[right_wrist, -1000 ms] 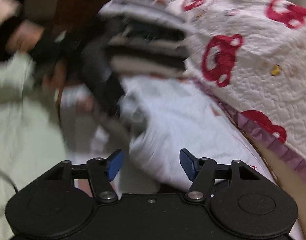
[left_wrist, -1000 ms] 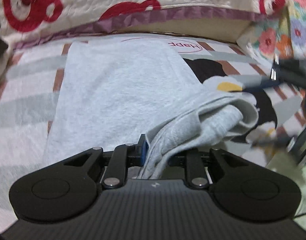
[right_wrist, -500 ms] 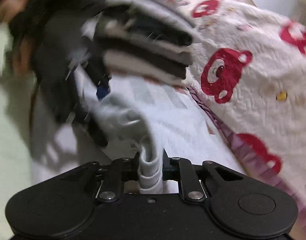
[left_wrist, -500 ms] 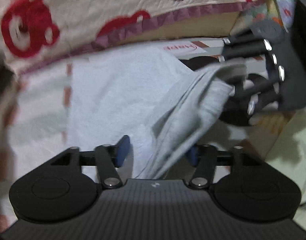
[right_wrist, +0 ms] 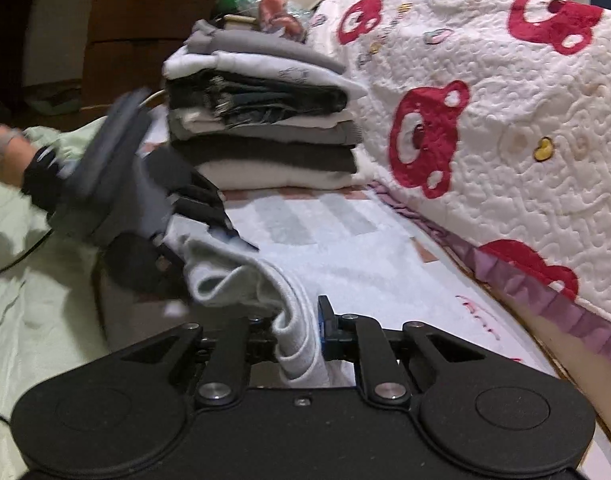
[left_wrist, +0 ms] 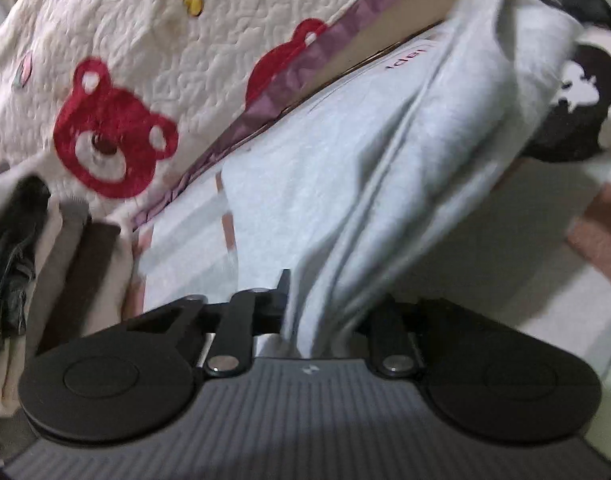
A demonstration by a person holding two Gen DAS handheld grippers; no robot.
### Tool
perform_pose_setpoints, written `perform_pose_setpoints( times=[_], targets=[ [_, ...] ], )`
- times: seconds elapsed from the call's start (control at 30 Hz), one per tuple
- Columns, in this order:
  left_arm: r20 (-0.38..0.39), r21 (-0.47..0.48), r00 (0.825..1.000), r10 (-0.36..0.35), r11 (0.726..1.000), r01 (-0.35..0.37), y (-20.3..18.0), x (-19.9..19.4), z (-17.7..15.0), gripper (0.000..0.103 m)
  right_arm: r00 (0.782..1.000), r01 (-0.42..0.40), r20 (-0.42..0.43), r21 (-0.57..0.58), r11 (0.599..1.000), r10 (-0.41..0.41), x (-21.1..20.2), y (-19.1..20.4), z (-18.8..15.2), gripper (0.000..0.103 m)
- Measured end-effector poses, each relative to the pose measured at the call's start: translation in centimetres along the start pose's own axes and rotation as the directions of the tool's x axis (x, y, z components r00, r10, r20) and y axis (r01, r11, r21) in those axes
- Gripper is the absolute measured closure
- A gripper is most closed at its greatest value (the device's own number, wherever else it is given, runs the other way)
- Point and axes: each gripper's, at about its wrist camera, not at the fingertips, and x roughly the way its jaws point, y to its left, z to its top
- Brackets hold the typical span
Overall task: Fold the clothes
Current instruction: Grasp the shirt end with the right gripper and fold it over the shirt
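Observation:
A light grey garment (left_wrist: 385, 168) hangs stretched between my two grippers above the striped sheet (left_wrist: 185, 232). My left gripper (left_wrist: 331, 314) is shut on one bunched end of it. My right gripper (right_wrist: 301, 336) is shut on a folded edge of the same garment (right_wrist: 233, 280). The right wrist view also catches the left gripper (right_wrist: 203, 236), held by a gloved hand (right_wrist: 37, 176) and pinching the far end. The rest of the garment lies flat on the sheet toward the quilt.
A tall stack of folded clothes (right_wrist: 265, 120) stands on the sheet's far end, also at the left edge (left_wrist: 13, 248) of the left wrist view. A cream quilt with red bears (right_wrist: 485, 128) borders one side. Pale green bedding (right_wrist: 33, 300) lies opposite.
The right gripper, open a second ago, has shut on the garment's edge. The left gripper opened briefly and is shut on it again. Both have lifted the cloth and swung toward the stack.

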Motion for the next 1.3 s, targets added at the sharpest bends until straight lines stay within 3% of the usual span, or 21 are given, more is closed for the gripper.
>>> perform_pose_setpoints(
  times=[0.27, 0.37, 0.5, 0.63, 0.7, 0.73, 0.77, 0.9, 0.97, 1.1, 1.3],
  targets=[
    [-0.062, 0.032, 0.997, -0.049, 0.998, 0.051, 0.8, -6.4, -1.1, 0.090, 0.990, -0.138, 0.014, 0.071, 0.988, 0.138, -2.0, 3.2, 0.0, 0.087],
    [-0.086, 0.043, 0.994, -0.067, 0.997, 0.071, 1.1, -8.8, -1.5, 0.086, 0.983, -0.181, 0.011, 0.151, 0.972, 0.181, -2.4, 3.5, -0.7, 0.087],
    [-0.088, 0.077, 0.994, -0.071, 0.994, 0.078, 1.5, -7.2, -0.2, 0.085, 0.971, -0.232, 0.011, 0.263, 0.936, 0.238, -2.8, 3.9, -1.6, 0.087],
    [-0.079, 0.102, 0.993, -0.083, 0.991, 0.090, 2.5, -5.4, 1.8, 0.081, 0.983, -0.182, 0.079, 0.430, 0.884, 0.164, -2.8, -0.1, -2.0, 0.087],
    [-0.064, 0.112, 0.992, -0.106, 0.987, 0.112, 4.0, -3.7, 3.7, 0.071, 0.990, -0.141, 0.080, 0.506, 0.851, 0.117, -2.4, -2.5, -2.2, 0.087],
    [-0.073, 0.145, 0.992, -0.106, 0.983, 0.115, 4.6, -2.6, 4.5, 0.061, 0.993, -0.120, 0.077, 0.542, 0.832, 0.093, -2.2, -3.7, -2.3, 0.087],
    [-0.091, 0.131, 0.989, -0.116, 0.983, 0.127, 5.1, -1.0, 5.1, 0.054, 0.995, -0.099, 0.072, 0.577, 0.811, 0.070, -2.0, -5.0, -2.4, 0.087],
    [-0.165, 0.045, 0.972, -0.166, 0.983, 0.176, 7.2, 5.2, 7.4, 0.053, 0.999, 0.015, -0.039, 0.706, 0.708, 0.017, 1.0, -10.3, -4.8, 0.087],
    [-0.163, -0.034, 0.973, -0.166, 0.986, 0.162, 8.2, 7.3, 7.6, 0.053, 0.997, 0.054, -0.080, 0.752, 0.656, 0.010, 2.6, -12.2, -6.4, 0.086],
    [-0.157, -0.181, 0.969, -0.193, 0.970, 0.164, 9.2, 9.1, 6.2, 0.054, 0.998, 0.033, -0.057, 0.763, 0.645, 0.016, 3.2, -13.2, -6.8, 0.084],
    [-0.063, -0.290, 0.988, -0.140, 0.950, 0.116, 10.2, 8.2, 3.7, 0.060, 1.000, -0.008, -0.011, 0.771, 0.637, 0.026, 3.9, -14.6, -7.1, 0.083]
  ],
)
